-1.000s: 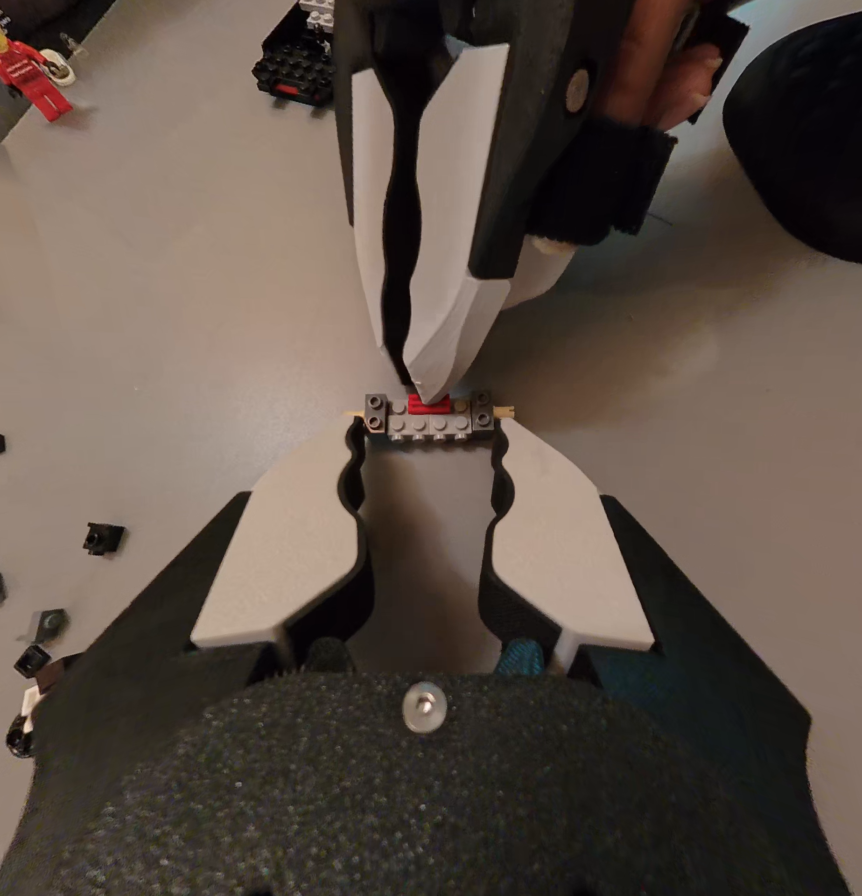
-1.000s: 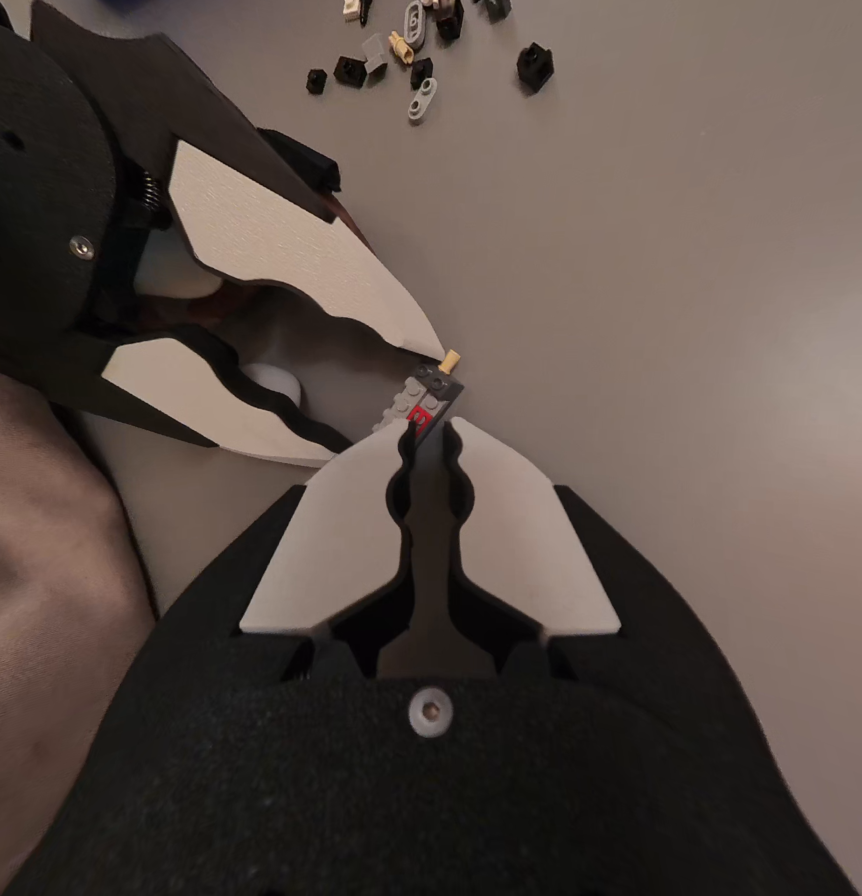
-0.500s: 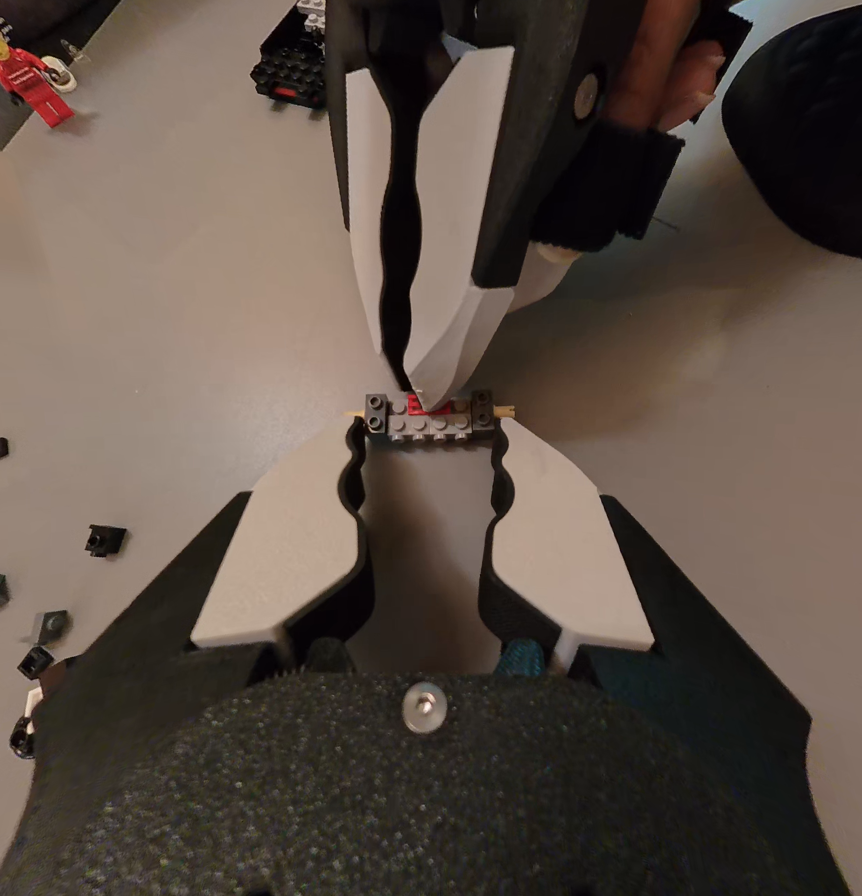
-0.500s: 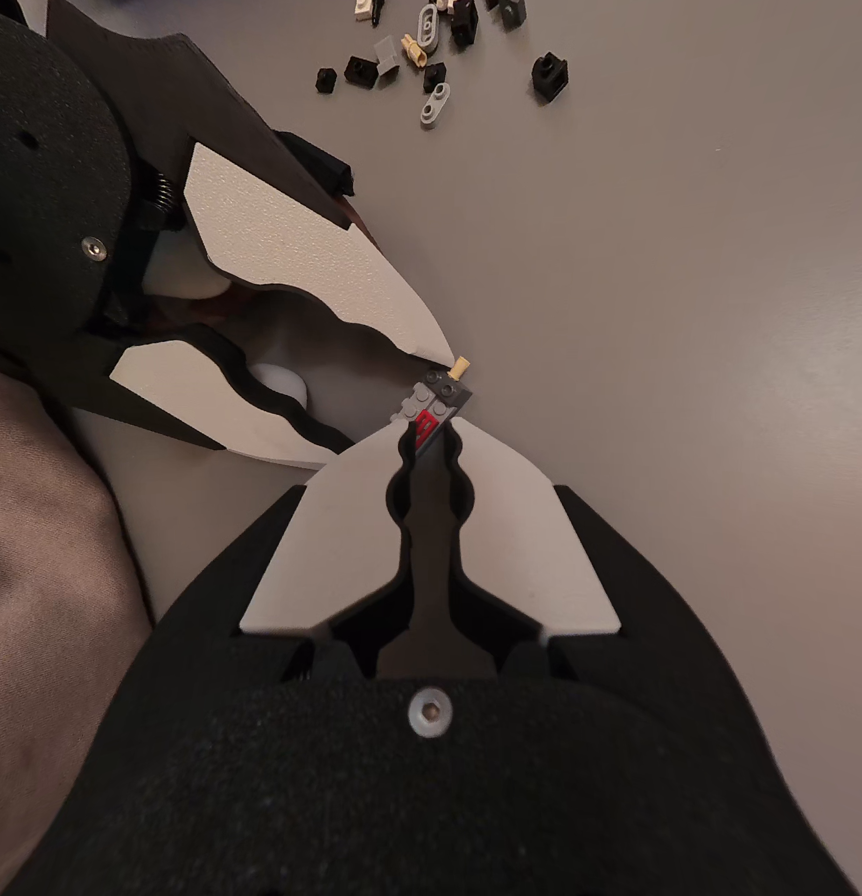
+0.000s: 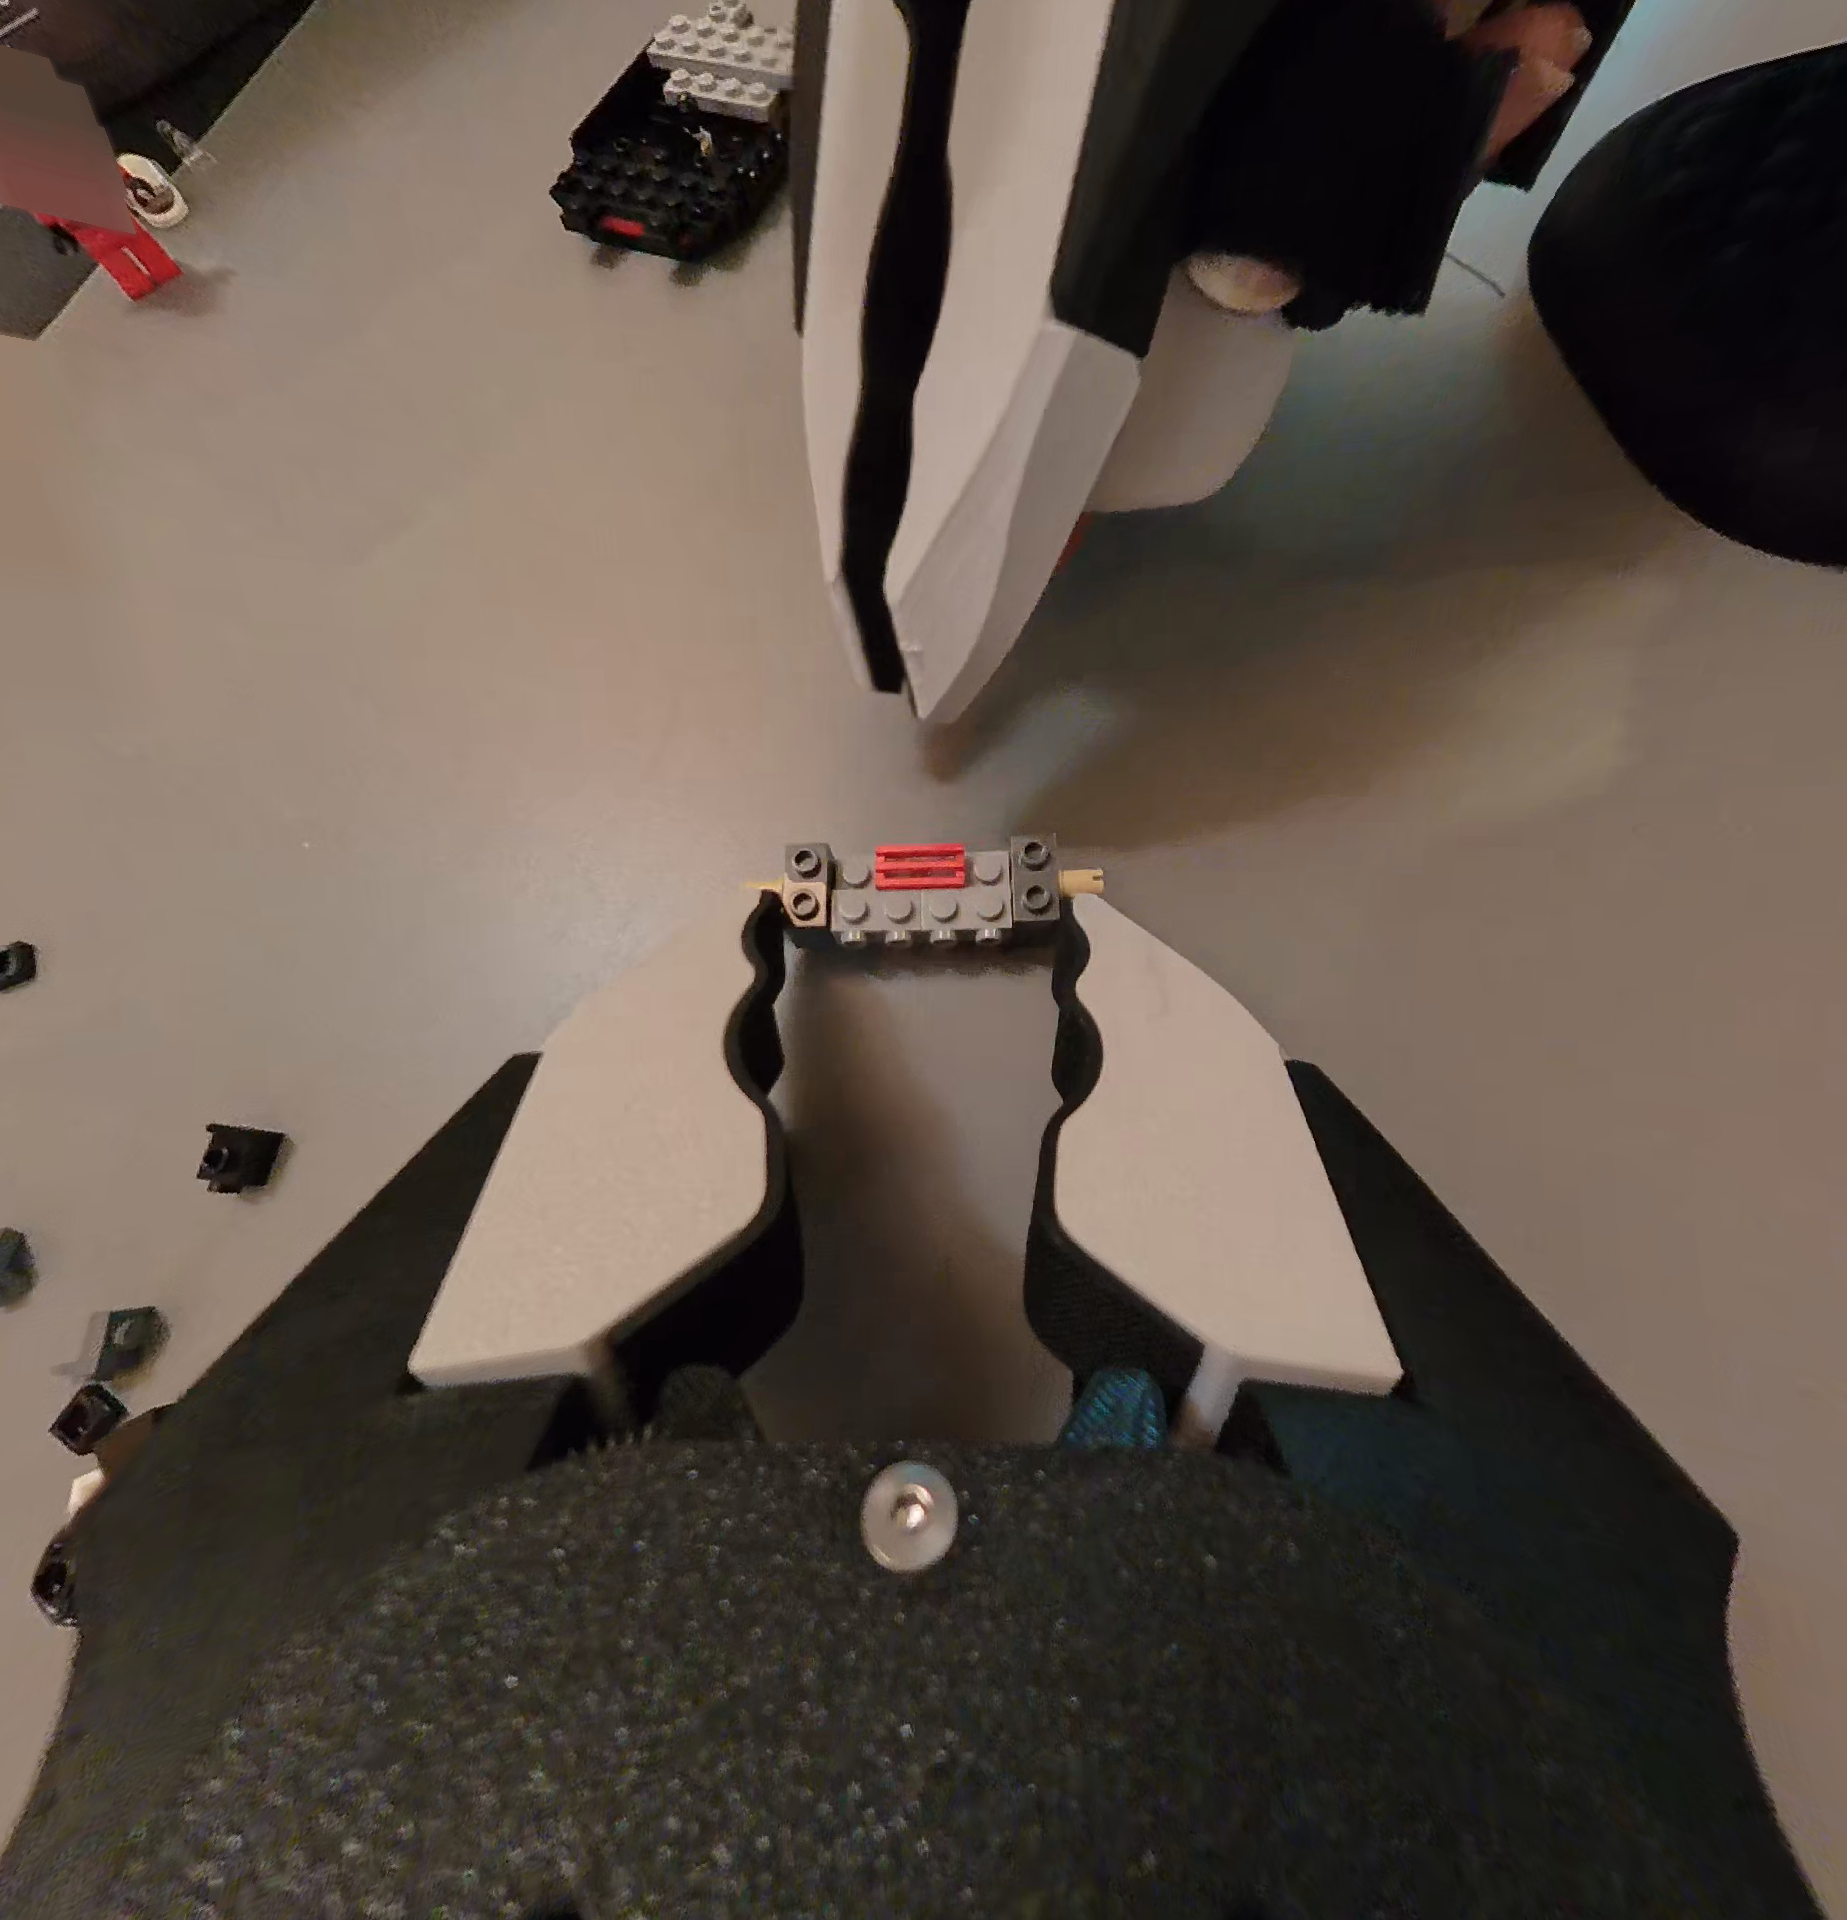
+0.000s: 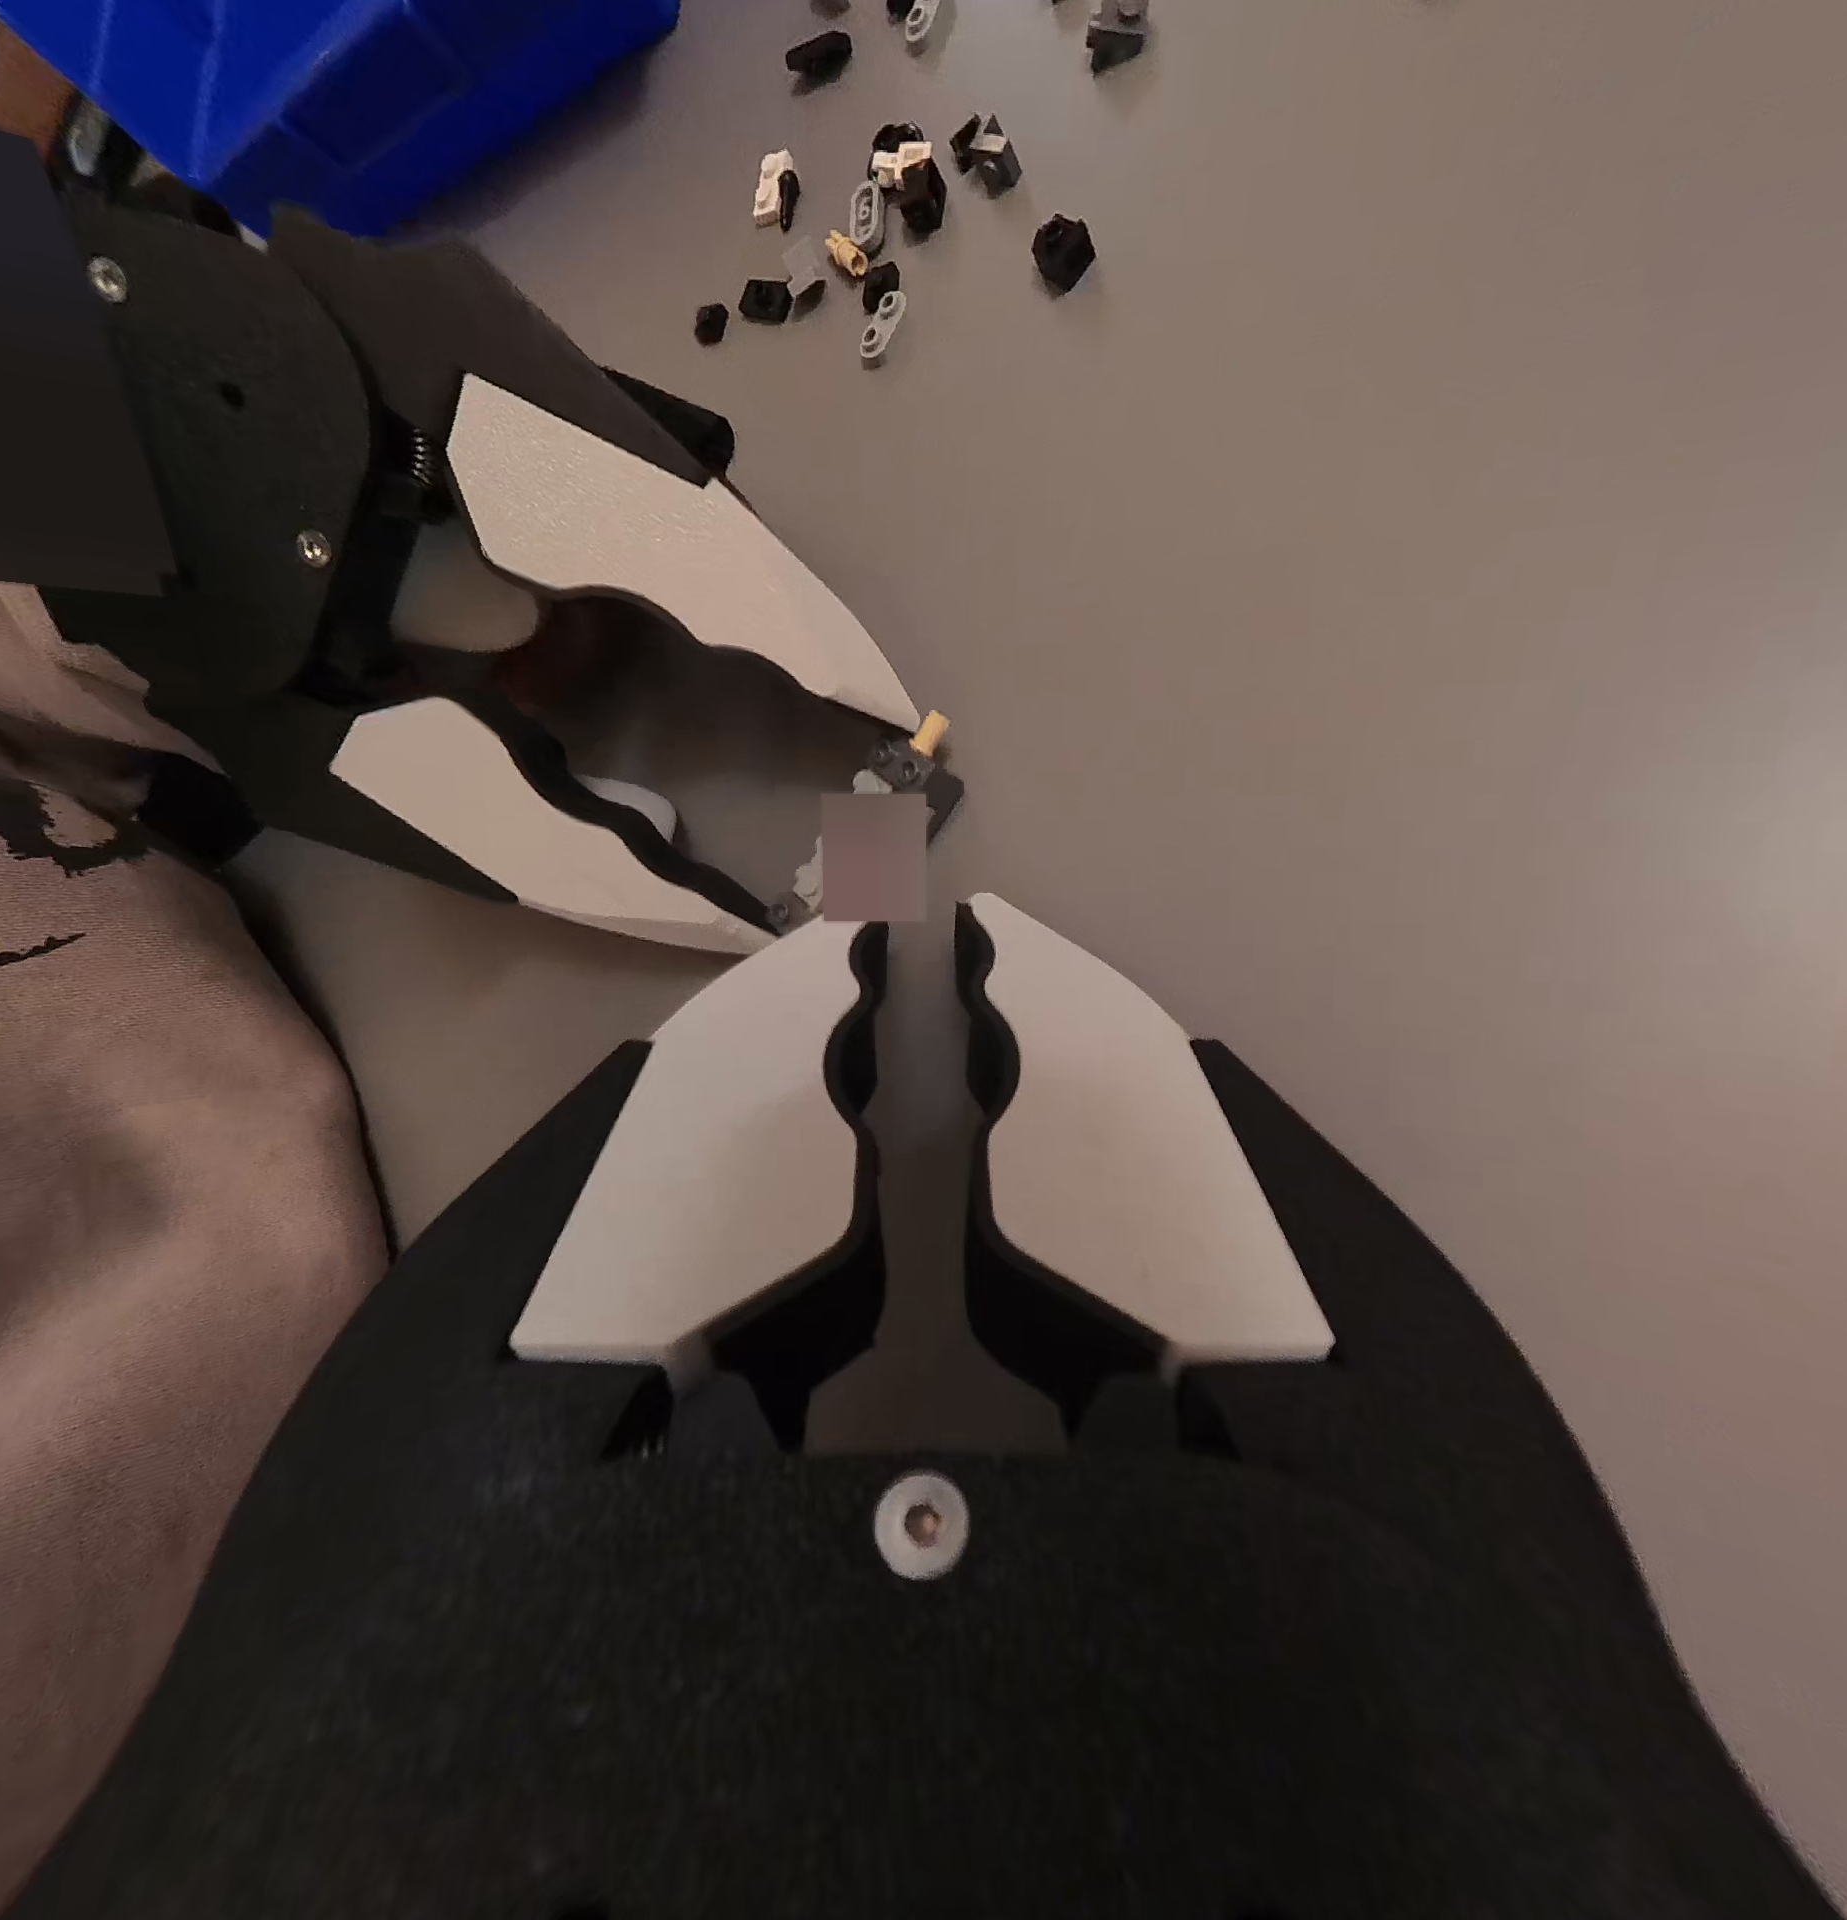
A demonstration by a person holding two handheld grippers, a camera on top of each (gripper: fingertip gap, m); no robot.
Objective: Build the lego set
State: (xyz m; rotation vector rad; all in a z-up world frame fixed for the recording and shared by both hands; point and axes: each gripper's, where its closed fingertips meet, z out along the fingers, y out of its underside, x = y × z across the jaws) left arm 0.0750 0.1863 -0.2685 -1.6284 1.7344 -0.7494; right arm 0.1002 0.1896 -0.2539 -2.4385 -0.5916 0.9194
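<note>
The left tongs (image 5: 921, 914) pinch a small grey lego piece (image 5: 924, 896) by its two short ends, low over the grey bench (image 5: 379, 623), a red grille tile (image 5: 920, 865) on top. The right tongs (image 5: 903, 686), at 12 o'clock, are parted by a narrow gap and empty. Light, stiff and likely to twist (tan pins jut out), it seems best gripped across its dark end blocks.

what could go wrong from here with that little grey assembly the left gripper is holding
The left gripper pinches the grey assembly only at its fingertips, by the ends, so it may twist or pop free. The tan pins sticking out sideways sit right beside the fingers and might get pushed. The right gripper, nearly shut, hangs just above and could bump the red tile.
</note>
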